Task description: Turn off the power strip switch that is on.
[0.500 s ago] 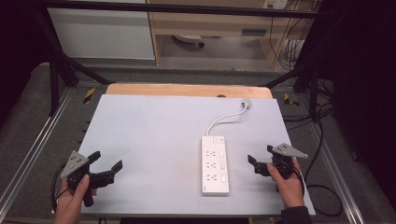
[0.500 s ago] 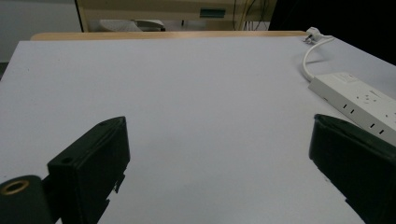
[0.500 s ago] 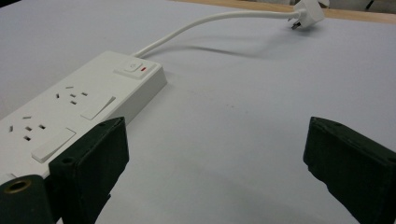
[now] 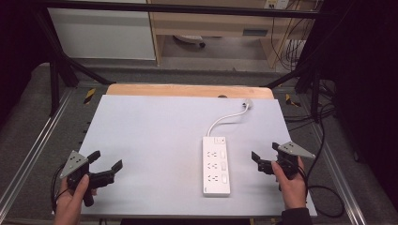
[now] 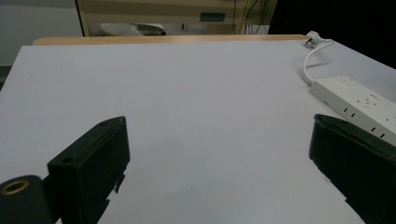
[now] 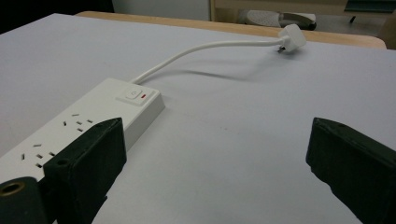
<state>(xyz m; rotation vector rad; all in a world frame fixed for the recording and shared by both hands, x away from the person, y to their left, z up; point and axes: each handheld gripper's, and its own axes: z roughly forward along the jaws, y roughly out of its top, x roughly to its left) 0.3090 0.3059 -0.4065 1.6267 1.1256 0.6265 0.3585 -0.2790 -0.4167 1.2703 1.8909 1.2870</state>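
Strip, high view: strip [image 4: 216, 165] lies flat on the table [image 4: 150, 140], right of centre, long side running away from the person, sockets up.
Cord, high view: cord [image 4: 225, 118] leaves the strip's far end and curves to the plug [image 4: 247, 103] near the table's far edge.
Left gripper, high view: left gripper [image 4: 106, 168] is held in the left hand [image 4: 72, 199] over the near left corner, well apart from the strip; jaws spread, nothing between them.
Right gripper, high view: right gripper [image 4: 264, 161] is held in the right hand [image 4: 291, 185] just beside the strip's right side, not touching it; jaws spread, nothing between them.
Background, high view: a wooden edge [image 4: 187, 90] shows beyond the white top.

Strip, left gripper view: strip [image 5: 359, 105] lies at far right, partly behind the right-hand jaw.
Cord, left gripper view: cord [image 5: 312, 58] runs up to the plug [image 5: 312, 37] at the far edge.
Left gripper, left gripper view: left gripper [image 5: 219, 154] has its two black jaws wide apart with bare table [image 5: 187, 102] between them.

Strip, right gripper view: strip [image 6: 88, 126] lies at left, its switch [image 6: 137, 96] at the far end, its near part behind the left-hand jaw.
Cord, right gripper view: cord [image 6: 205, 49] arcs to the plug [image 6: 292, 36], which rests on the table [image 6: 243, 126].
Right gripper, right gripper view: right gripper [image 6: 217, 149] has its jaws wide apart, bare table between them, gripping nothing.
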